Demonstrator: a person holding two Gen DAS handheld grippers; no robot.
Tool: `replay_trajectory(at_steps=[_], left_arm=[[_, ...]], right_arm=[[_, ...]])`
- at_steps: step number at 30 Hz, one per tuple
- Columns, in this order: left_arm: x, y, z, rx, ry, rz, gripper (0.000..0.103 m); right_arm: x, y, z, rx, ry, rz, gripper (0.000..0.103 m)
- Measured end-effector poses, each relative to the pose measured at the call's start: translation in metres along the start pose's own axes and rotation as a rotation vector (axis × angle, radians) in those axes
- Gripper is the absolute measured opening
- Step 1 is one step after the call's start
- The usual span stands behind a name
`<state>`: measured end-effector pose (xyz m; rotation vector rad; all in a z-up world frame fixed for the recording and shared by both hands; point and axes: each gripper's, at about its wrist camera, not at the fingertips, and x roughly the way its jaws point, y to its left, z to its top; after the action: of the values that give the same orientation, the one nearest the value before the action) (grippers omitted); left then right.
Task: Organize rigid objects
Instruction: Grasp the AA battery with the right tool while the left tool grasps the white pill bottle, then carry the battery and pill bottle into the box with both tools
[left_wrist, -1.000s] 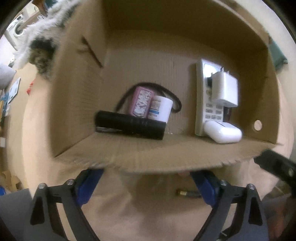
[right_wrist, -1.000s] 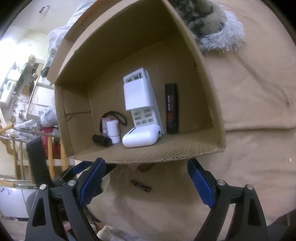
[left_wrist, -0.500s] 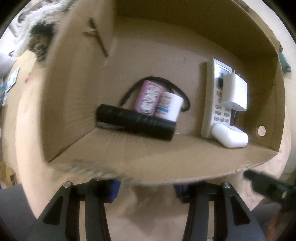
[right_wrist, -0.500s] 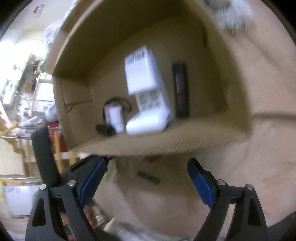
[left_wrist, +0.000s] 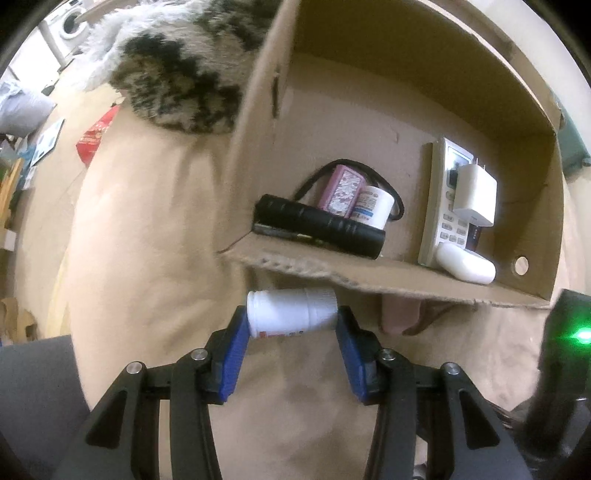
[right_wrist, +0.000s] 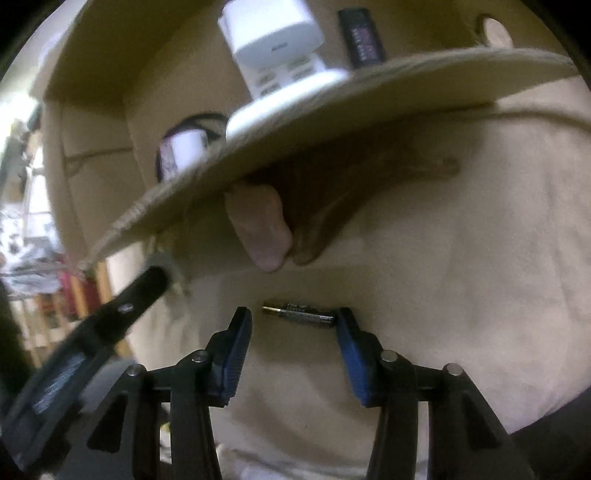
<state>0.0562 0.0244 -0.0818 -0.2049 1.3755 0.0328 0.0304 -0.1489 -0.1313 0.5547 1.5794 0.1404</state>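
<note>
Nearby, a cardboard box is lying on a tan cloth surface, its open side facing both cameras and its near flap jutting out over the cloth. Inside it, a black flashlight is lying across the front left, with a pink case and a small white jar behind it, ringed by a black cord. To the right a white remote control is leaning with a white plug adapter on top of it, a white earbud-style case at its foot and a dark stick-shaped item beside it. A grey-and-black furry thing is sitting left of the box.

The left gripper is pinching a white plastic bottle end to end, just in front of the flap's edge; the flap is overhanging right above it. Print along the bottle's lower edge is showing red and blue but is too small to read.

The right gripper has just been closing, its blue pads now half spread around a dark battery lying on the cloth; the battery's right end is touching or nearly touching the right pad, the left pad standing clear. Its label is blurred. A pinkish rounded object, possibly a fingertip, is poking out from under the flap just beyond the battery. The adapter's face is carrying small grey lettering, unreadable.
</note>
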Motion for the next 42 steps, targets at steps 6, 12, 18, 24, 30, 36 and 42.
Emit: replay_trajectory(at_steps=[6, 12, 18, 24, 30, 36, 42], left_arm=[[-0.010, 0.015, -0.012, -0.024, -0.011, -0.007, 0.044], [-0.017, 0.016, -0.006, -0.017, -0.018, -0.004, 0.044], [-0.023, -0.003, -0.008, 0.005, -0.029, -0.057, 0.044], [-0.040, -0.012, -0.006, 0.046, -0.089, -0.021, 0.044], [-0.062, -0.016, -0.005, 0.060, -0.147, -0.025, 0.043], [-0.093, -0.025, 0.001, 0.086, -0.212, -0.045, 0.043], [-0.119, -0.042, 0.013, 0.146, -0.294, -0.028, 0.043]], right_arm=[[0.007, 0.014, 0.001, -0.021, -0.047, -0.103, 0.051], [0.007, 0.031, -0.007, -0.099, -0.080, -0.153, 0.046], [-0.010, 0.025, -0.015, -0.117, -0.085, -0.094, 0.046], [-0.041, 0.010, -0.016, -0.106, -0.111, -0.020, 0.046], [-0.086, 0.006, -0.012, -0.134, -0.166, 0.042, 0.046], [-0.143, 0.005, -0.004, -0.188, -0.246, 0.100, 0.046], [-0.180, 0.018, 0.007, -0.267, -0.325, 0.093, 0.046]])
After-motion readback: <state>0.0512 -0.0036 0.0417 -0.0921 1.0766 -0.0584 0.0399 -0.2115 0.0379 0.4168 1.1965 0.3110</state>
